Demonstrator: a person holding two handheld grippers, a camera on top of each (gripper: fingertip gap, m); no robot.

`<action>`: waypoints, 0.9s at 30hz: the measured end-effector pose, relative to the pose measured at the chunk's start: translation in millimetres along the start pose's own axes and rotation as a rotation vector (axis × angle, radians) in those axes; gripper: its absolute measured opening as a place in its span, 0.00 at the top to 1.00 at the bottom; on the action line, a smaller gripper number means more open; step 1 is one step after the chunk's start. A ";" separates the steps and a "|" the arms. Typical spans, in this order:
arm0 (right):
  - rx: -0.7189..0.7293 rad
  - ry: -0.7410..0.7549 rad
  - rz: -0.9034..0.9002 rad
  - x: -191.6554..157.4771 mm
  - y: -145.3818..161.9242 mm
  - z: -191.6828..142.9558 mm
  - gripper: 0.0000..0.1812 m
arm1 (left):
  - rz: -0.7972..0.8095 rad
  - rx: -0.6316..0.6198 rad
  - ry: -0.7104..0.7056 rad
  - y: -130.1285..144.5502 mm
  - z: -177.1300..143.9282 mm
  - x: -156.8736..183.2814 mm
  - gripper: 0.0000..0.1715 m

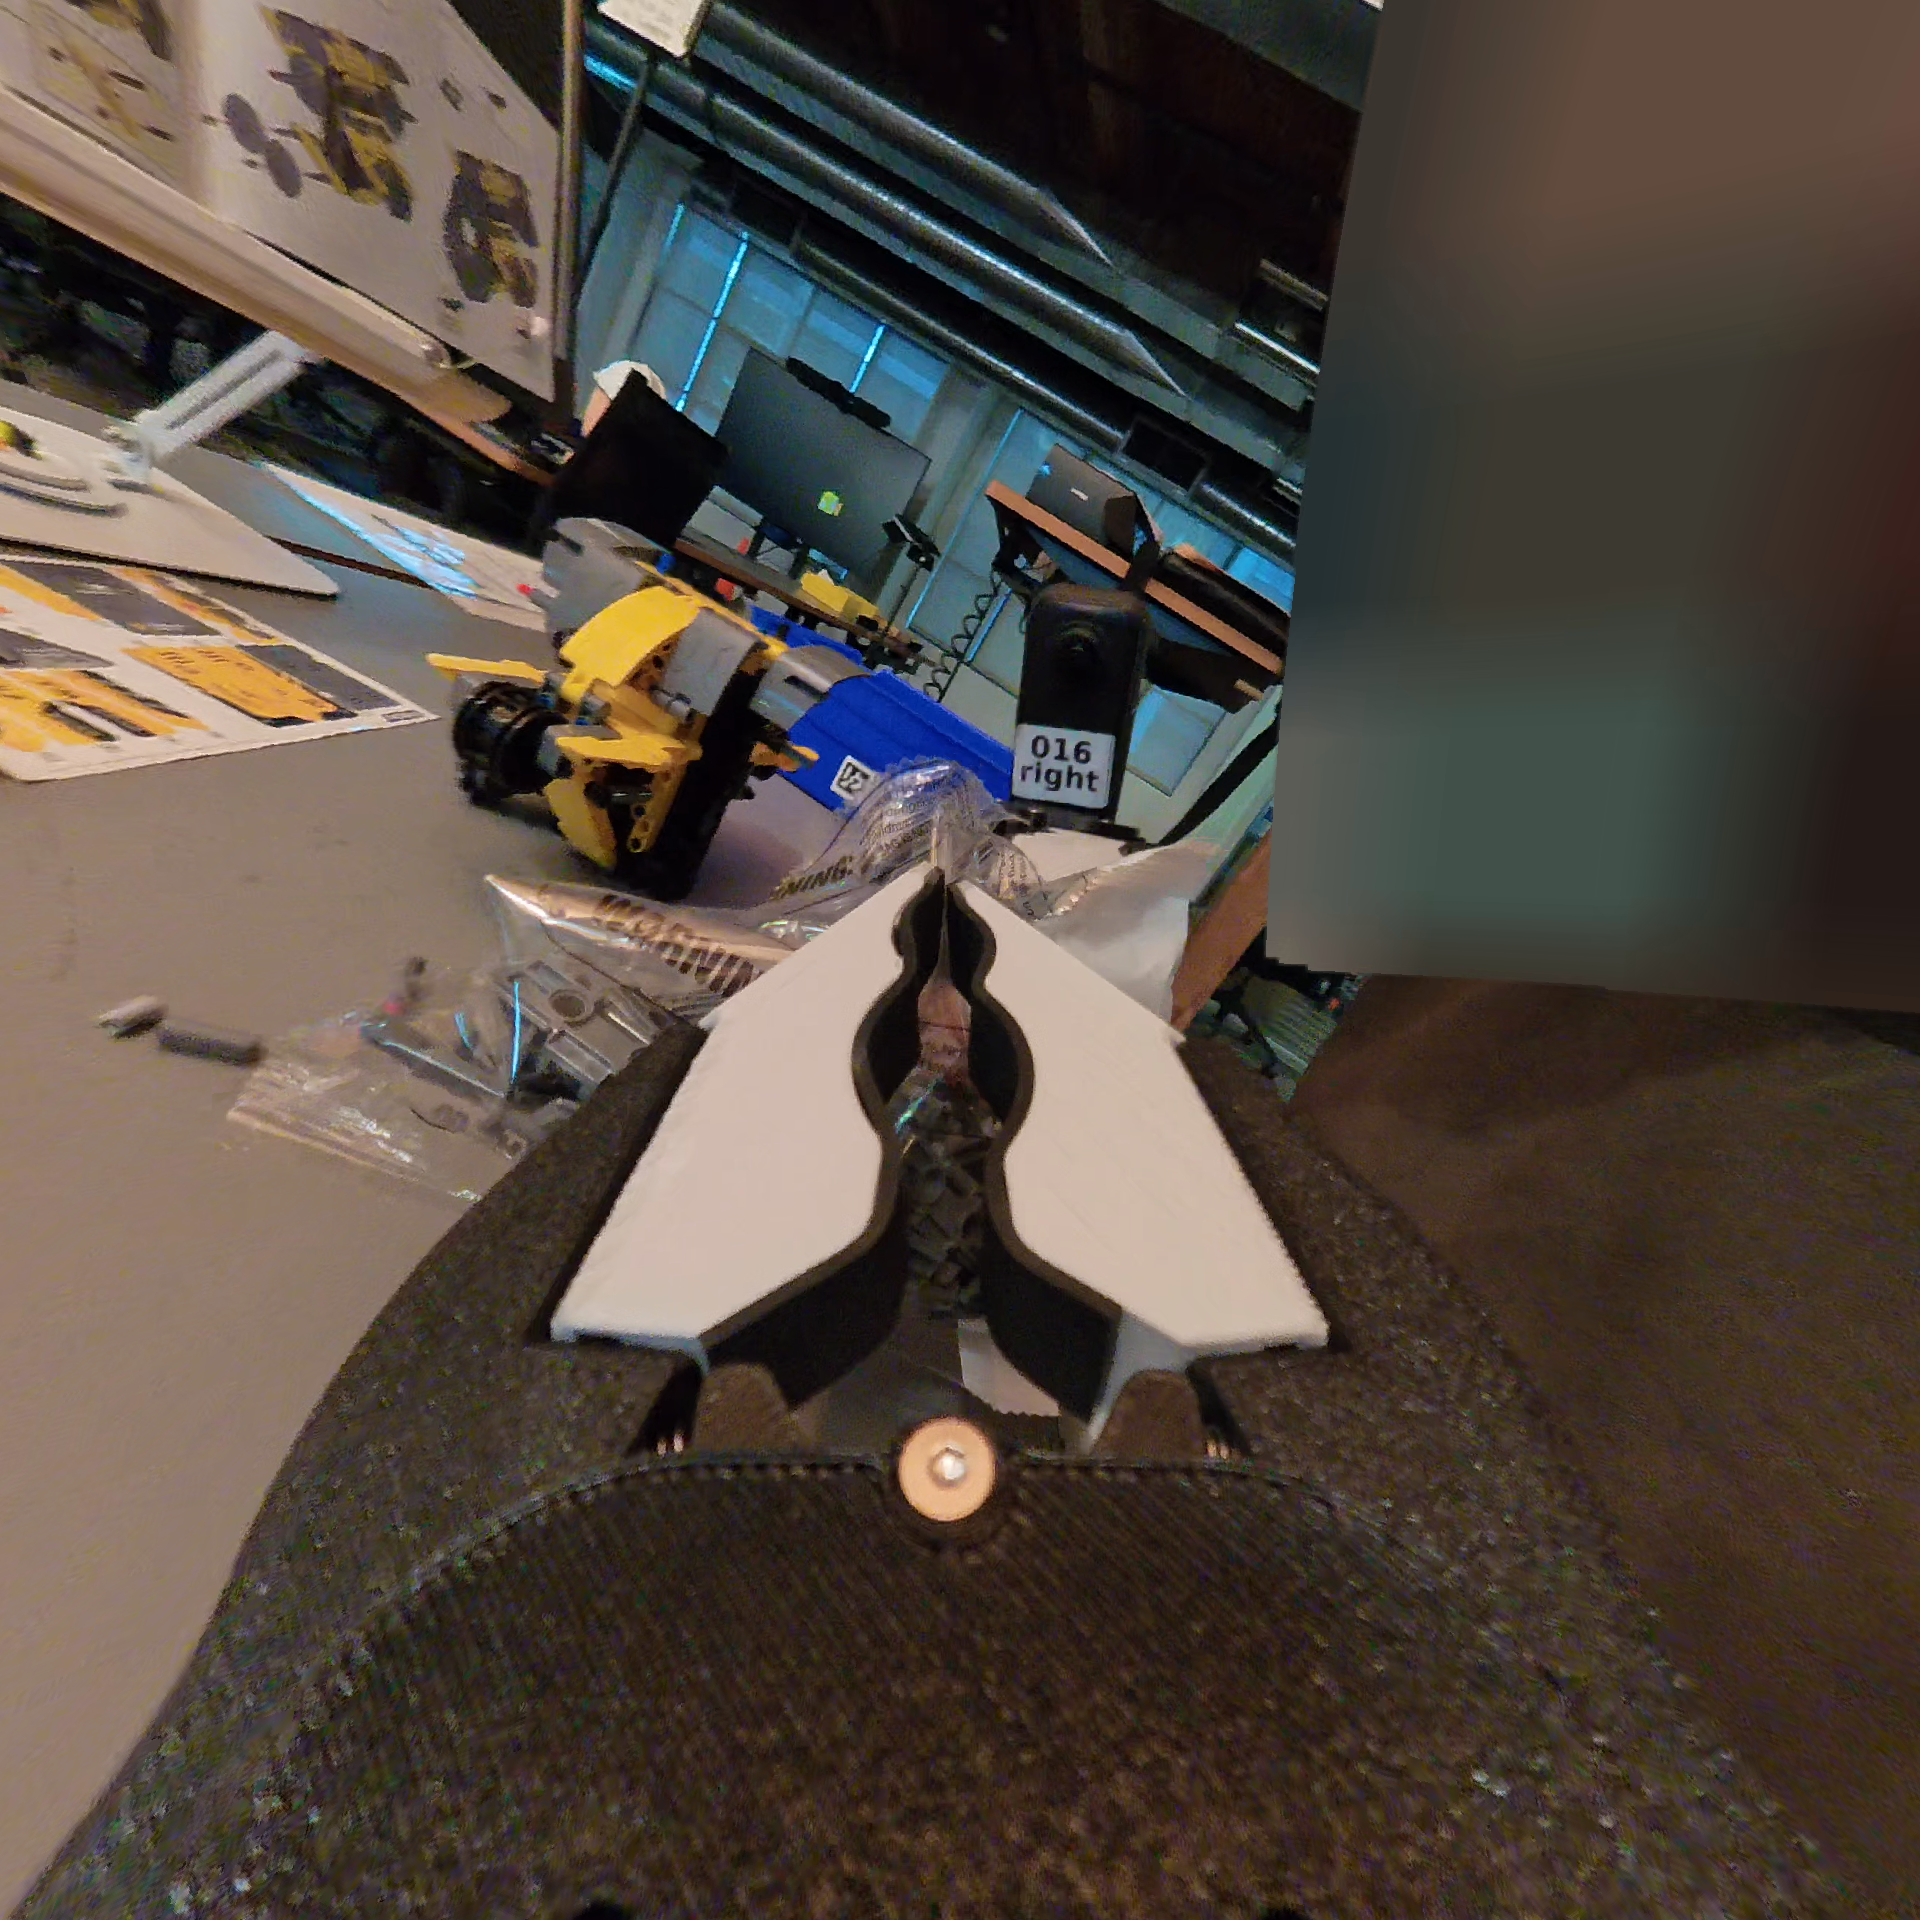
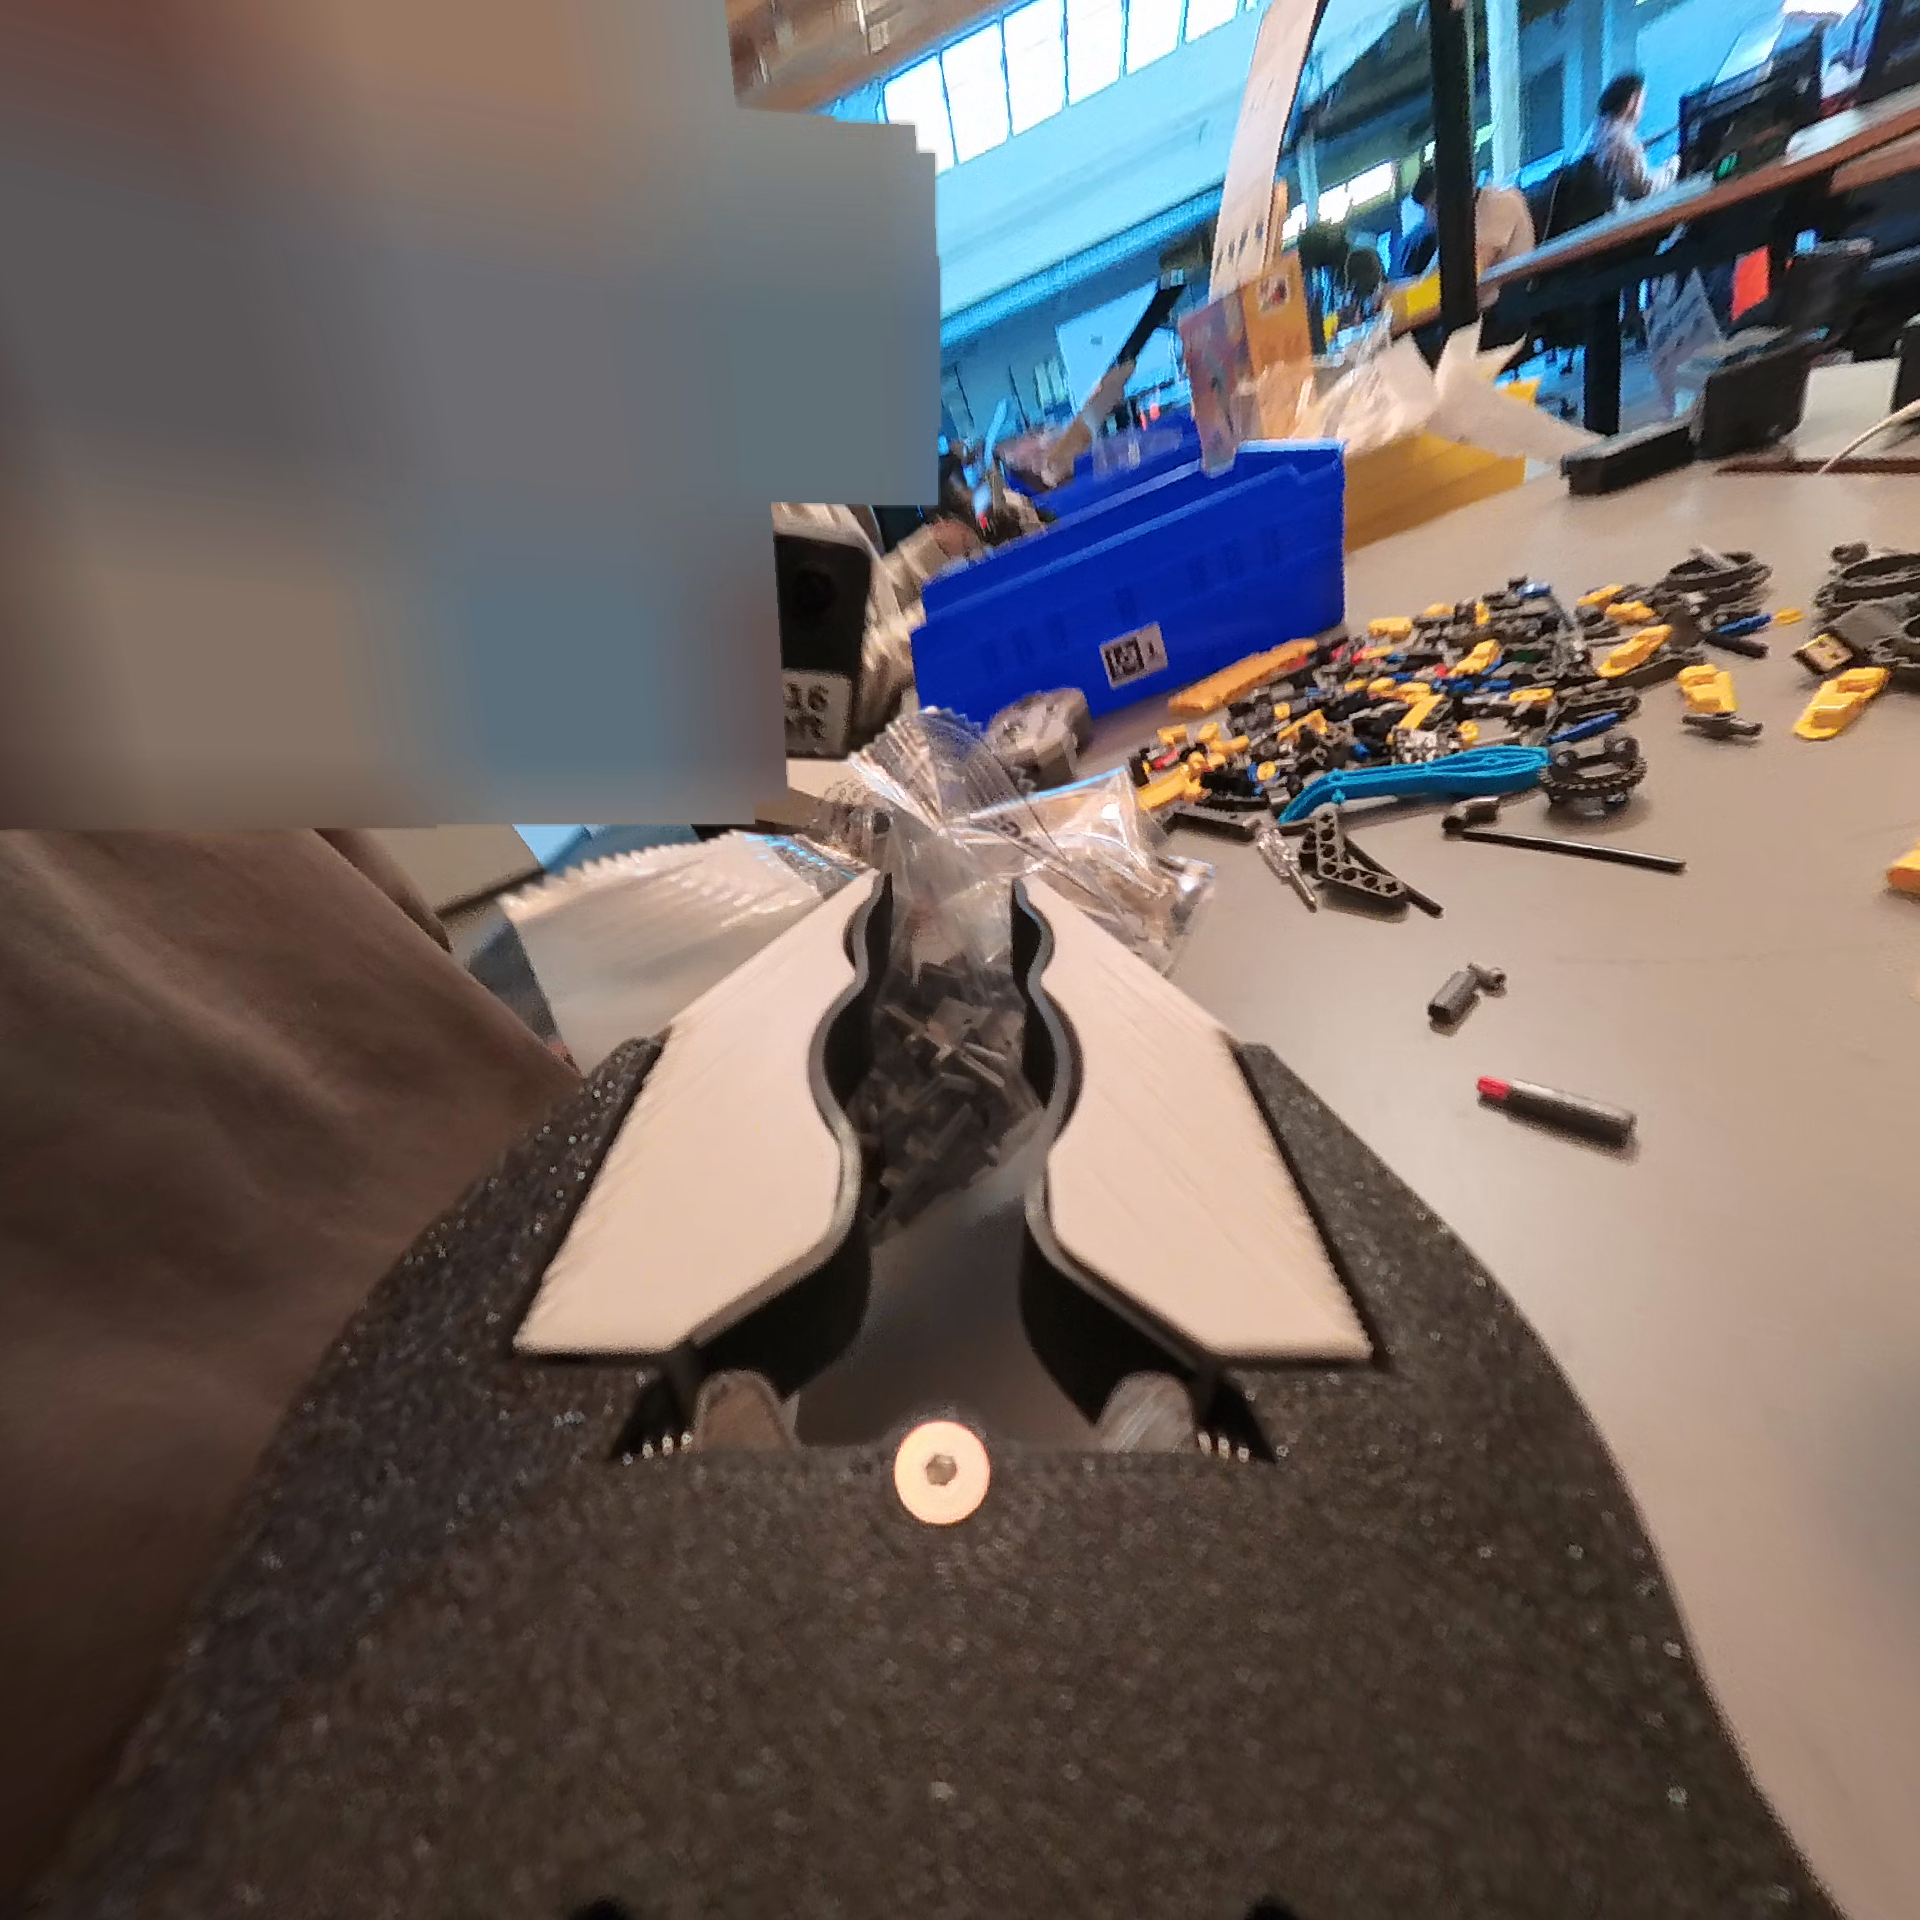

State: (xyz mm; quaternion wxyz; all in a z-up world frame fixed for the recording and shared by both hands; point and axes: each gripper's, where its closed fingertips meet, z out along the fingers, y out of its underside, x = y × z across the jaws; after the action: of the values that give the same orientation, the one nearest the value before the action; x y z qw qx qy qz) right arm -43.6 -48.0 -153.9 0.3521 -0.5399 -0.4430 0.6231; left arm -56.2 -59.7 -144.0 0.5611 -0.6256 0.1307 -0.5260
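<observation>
Both grippers are on the same clear plastic bag [image 2: 940,935] of small dark pieces, left gripper [image 1: 943,883] pinched tight on the film, right gripper [image 2: 948,894] clamped around its crinkly neck, probably light, floppy and slippery.

Crinkly glossy clear plastic bag [image 2: 935,831]; matt grey table [image 2: 1558,1299] (smooth); gripper [image 2: 948,914] body rough, probably printed plastic.

Blue bin [image 2: 1132,582], yellow-and-black model [image 1: 623,717], grey table [image 2: 1558,1299]; the clear bag [image 2: 935,1039] seems to hold dark grey parts.
</observation>
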 end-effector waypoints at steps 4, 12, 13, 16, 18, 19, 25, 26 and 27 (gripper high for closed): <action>-0.019 0.005 -0.042 3.5 0.2 20.6 0.87 | 0.028 0.033 -0.028 -15.3 -22.3 -4.1 1.00; 0.061 0.007 0.007 19.3 -21.1 60.5 0.85 | 0.040 0.139 -0.053 -106.9 -96.6 -7.0 1.00; 0.073 -0.001 0.013 18.4 -23.8 64.6 0.85 | 0.072 0.141 -0.094 -119.3 -108.6 -9.4 1.00; 0.115 -0.012 -0.010 12.1 -29.9 70.1 0.85 | 0.178 0.143 -0.244 -156.0 -150.2 -8.8 1.00; 0.122 -0.003 -0.040 8.9 -27.4 69.6 0.85 | 0.249 0.156 -0.384 -180.7 -184.9 -6.2 1.00; 0.119 0.005 -0.053 7.9 -24.3 68.7 0.85 | 0.289 0.174 -0.452 -193.0 -204.1 -3.1 1.00; 0.141 -0.002 -0.107 -6.2 -25.6 67.1 0.84 | 0.412 0.235 -0.818 -239.3 -315.4 -14.0 1.00; 0.135 0.008 -0.116 -5.0 -24.7 69.0 0.84 | 0.428 0.251 -0.853 -245.8 -329.8 -16.8 1.00; 0.123 0.027 -0.121 -2.2 -22.6 71.2 0.84 | 0.441 0.278 -0.885 -253.2 -343.8 -18.8 1.00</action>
State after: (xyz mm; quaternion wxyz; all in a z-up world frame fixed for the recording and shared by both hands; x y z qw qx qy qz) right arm -114.2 -54.1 -130.3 0.4277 -0.4977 -0.4309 0.6194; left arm -448.7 -154.5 -4.0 0.7381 -0.6655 -0.0617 -0.0926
